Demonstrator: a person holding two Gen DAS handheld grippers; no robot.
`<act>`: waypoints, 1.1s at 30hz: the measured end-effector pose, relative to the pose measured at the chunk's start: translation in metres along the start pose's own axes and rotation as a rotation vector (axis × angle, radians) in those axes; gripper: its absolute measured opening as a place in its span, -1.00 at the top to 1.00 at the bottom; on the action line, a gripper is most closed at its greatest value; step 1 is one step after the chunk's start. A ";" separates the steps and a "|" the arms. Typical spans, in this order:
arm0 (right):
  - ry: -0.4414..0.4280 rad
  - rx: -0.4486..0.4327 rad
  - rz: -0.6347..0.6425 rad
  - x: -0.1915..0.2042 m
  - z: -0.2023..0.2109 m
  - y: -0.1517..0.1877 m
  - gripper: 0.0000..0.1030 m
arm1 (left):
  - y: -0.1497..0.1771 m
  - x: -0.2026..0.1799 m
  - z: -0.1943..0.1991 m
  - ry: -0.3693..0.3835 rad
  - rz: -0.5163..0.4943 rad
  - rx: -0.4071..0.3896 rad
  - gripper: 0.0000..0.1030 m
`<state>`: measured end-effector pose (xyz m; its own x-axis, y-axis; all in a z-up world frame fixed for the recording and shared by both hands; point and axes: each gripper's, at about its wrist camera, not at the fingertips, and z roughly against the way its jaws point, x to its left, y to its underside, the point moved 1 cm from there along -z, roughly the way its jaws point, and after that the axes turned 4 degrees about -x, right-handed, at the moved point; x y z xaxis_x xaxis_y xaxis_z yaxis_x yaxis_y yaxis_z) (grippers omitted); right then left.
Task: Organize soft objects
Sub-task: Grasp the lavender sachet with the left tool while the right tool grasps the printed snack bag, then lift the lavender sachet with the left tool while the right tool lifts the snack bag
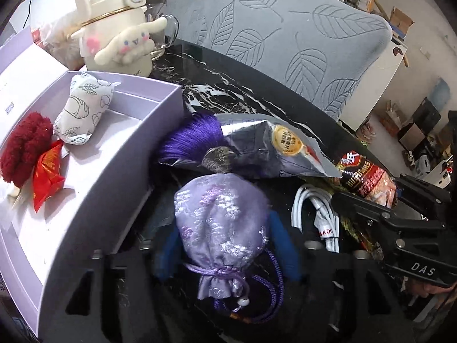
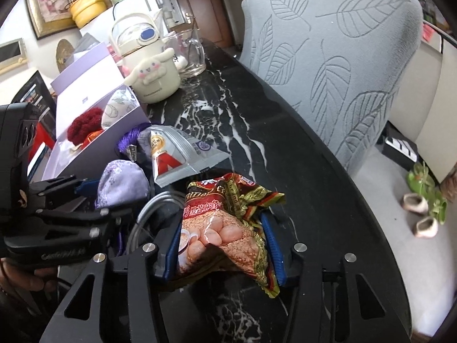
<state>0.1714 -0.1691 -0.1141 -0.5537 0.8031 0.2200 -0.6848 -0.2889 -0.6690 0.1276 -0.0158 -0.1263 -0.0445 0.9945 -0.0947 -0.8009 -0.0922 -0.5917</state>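
My left gripper (image 1: pixel 225 245) is shut on a lilac brocade pouch (image 1: pixel 220 225) with a drawstring neck, its blue fingers (image 1: pixel 281 243) pressing both sides; the pouch also shows in the right wrist view (image 2: pixel 122 183). My right gripper (image 2: pixel 220 245) is shut on a red and gold snack packet (image 2: pixel 225 228), seen too in the left wrist view (image 1: pixel 368 180). A lilac open box (image 1: pixel 120 165) at left holds a red fluffy item (image 1: pixel 22 148), a red wrapper (image 1: pixel 47 171) and a white printed pouch (image 1: pixel 81 108).
A silver snack bag (image 1: pixel 274 148) and a purple tassel (image 1: pixel 191 140) lie on the black marble table (image 2: pixel 257 131). A white cable (image 1: pixel 317 214) lies by the pouch. A cream kettle with a plush toy (image 1: pixel 120 37), a glass mug (image 2: pixel 191 54) and a grey leaf-patterned chair (image 2: pixel 334 54) stand behind.
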 end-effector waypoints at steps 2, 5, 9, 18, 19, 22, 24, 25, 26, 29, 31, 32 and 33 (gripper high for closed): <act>0.005 -0.001 0.000 0.000 0.003 0.002 0.06 | -0.001 0.000 0.000 0.000 0.011 0.001 0.05; 0.014 -0.006 0.002 -0.001 0.010 0.007 0.08 | 0.002 -0.001 0.001 0.000 0.026 -0.001 0.07; 0.021 -0.032 0.005 0.001 0.023 0.014 0.11 | 0.011 -0.002 0.011 -0.025 0.032 0.000 0.07; 0.018 -0.053 0.032 0.010 0.046 0.034 0.11 | 0.033 -0.009 0.039 -0.028 0.042 -0.007 0.07; 0.017 -0.053 0.035 0.012 0.048 0.036 0.11 | 0.035 -0.011 0.043 -0.028 0.041 -0.008 0.07; 0.016 -0.049 0.040 0.016 0.055 0.046 0.11 | 0.042 -0.014 0.054 -0.025 0.036 -0.013 0.07; 0.016 -0.045 0.040 0.018 0.059 0.051 0.11 | 0.049 -0.016 0.061 -0.021 0.034 -0.014 0.07; 0.016 -0.043 0.039 0.020 0.062 0.055 0.11 | 0.051 -0.017 0.063 -0.020 0.033 -0.013 0.07; 0.015 -0.040 0.040 0.021 0.064 0.058 0.11 | 0.054 -0.018 0.065 -0.019 0.033 -0.012 0.07; 0.020 -0.030 0.046 0.024 0.068 0.067 0.11 | 0.066 -0.021 0.070 -0.011 0.029 0.000 0.07; 0.024 -0.020 0.047 0.025 0.070 0.073 0.11 | 0.072 -0.023 0.073 -0.009 0.027 0.006 0.07; 0.025 -0.016 0.046 0.026 0.072 0.076 0.11 | 0.075 -0.024 0.073 -0.006 0.026 0.010 0.07; 0.025 -0.014 0.046 0.026 0.073 0.078 0.11 | 0.078 -0.025 0.075 -0.003 0.024 0.016 0.07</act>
<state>0.0693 -0.2083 -0.1089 -0.5727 0.8017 0.1711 -0.6520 -0.3190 -0.6878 0.0217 -0.0437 -0.1102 -0.0657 0.9921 -0.1065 -0.8091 -0.1154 -0.5763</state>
